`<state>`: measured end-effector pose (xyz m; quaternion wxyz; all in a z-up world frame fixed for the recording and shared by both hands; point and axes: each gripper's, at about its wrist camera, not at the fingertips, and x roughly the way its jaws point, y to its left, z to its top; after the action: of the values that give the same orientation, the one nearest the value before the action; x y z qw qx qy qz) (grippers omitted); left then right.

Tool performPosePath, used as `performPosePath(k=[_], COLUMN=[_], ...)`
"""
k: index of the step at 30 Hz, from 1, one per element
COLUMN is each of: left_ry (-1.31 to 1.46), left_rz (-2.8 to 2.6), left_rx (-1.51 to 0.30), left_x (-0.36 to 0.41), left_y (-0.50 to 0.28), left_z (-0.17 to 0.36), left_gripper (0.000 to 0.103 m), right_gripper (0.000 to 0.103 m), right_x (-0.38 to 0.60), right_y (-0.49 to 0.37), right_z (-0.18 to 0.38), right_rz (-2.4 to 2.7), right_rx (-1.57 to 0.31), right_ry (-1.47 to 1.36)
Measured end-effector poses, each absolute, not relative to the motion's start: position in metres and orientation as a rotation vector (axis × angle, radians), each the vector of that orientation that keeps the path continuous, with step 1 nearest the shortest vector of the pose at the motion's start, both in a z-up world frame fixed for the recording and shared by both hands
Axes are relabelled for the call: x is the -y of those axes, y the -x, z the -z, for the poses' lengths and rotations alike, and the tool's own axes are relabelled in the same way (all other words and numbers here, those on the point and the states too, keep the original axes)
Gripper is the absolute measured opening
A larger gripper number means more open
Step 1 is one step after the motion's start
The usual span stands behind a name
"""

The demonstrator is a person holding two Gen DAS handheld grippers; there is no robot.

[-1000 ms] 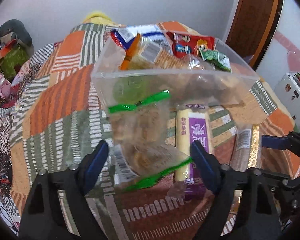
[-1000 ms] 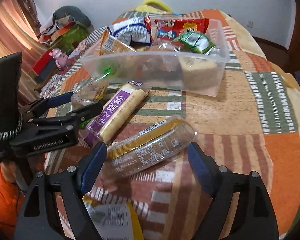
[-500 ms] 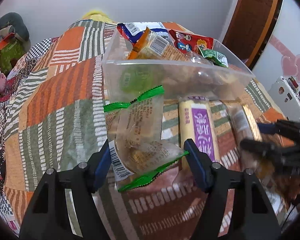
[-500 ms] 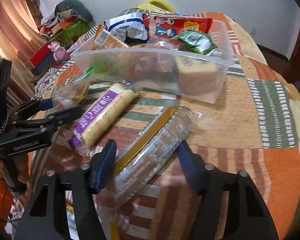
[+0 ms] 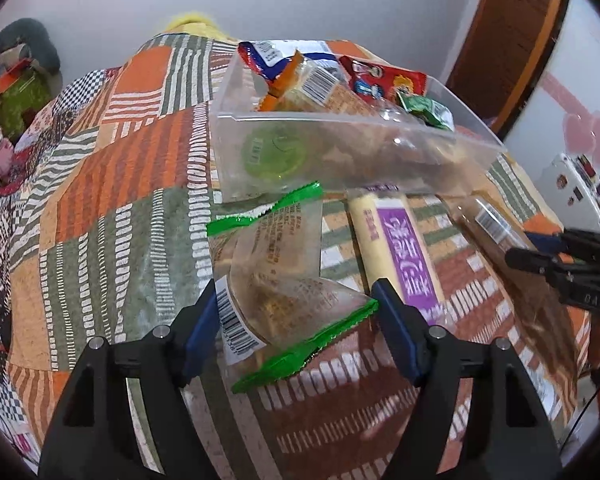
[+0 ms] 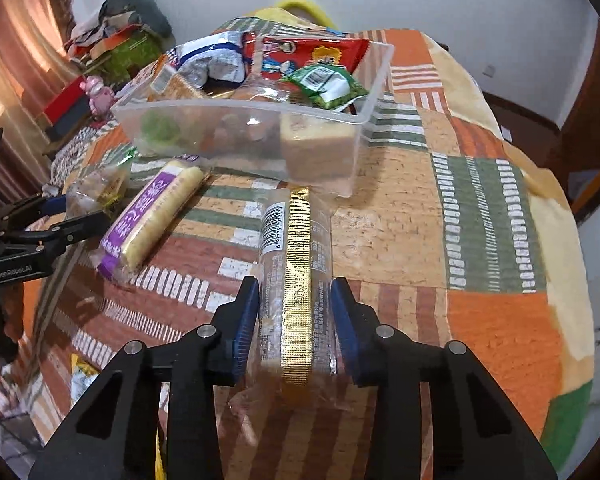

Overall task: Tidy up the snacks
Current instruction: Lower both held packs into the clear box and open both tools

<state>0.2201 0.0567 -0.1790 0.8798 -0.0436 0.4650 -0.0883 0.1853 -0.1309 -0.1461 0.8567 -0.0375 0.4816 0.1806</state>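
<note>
Patchwork cloth in orange, green and brown covers the table we work at, pale wall behind. Our right gripper has just been closing, and its blue pads now press both sides of a long clear-wrapped snack pack with a gold strip; the pack runs straight ahead from between the jaws, its far end close to the clear plastic bin. Our left gripper has its jaws apart around a clear packet with green sealed edges. That packet lies between the pads, its barcode end against the left pad; the jaws have just opened a little, and we cannot tell whether the right pad touches. Just to the right of the left jaws lies a purple-labelled yellow roll, pointing toward the bin. Ahead of both grippers the bin holds a red cartoon bag, a green pouch, a blue-and-white bag and a tan block. Far left of the right jaws, clutter and a pink toy.
</note>
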Motion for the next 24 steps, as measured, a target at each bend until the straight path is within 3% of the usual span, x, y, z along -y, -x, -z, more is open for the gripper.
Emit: performPosePath(k=[11, 24], left_ry=[0.116, 0.092], left_rz=[0.131, 0.15], left_rx=[-1.014, -0.948], left_x=[-0.057, -0.056], left_y=[-0.24, -0.22], left_z=[0.202, 0.19], left_gripper=[0.08, 0.072], right_gripper=[0.035, 0.033], right_x=[0.114, 0.126], right_y=[-0.197, -0.182], right_z=[0.159, 0.15], right_rz=[-0.356, -0.364], right_rx=[-1.021, -0.969], right_ry=[0.054, 0.016])
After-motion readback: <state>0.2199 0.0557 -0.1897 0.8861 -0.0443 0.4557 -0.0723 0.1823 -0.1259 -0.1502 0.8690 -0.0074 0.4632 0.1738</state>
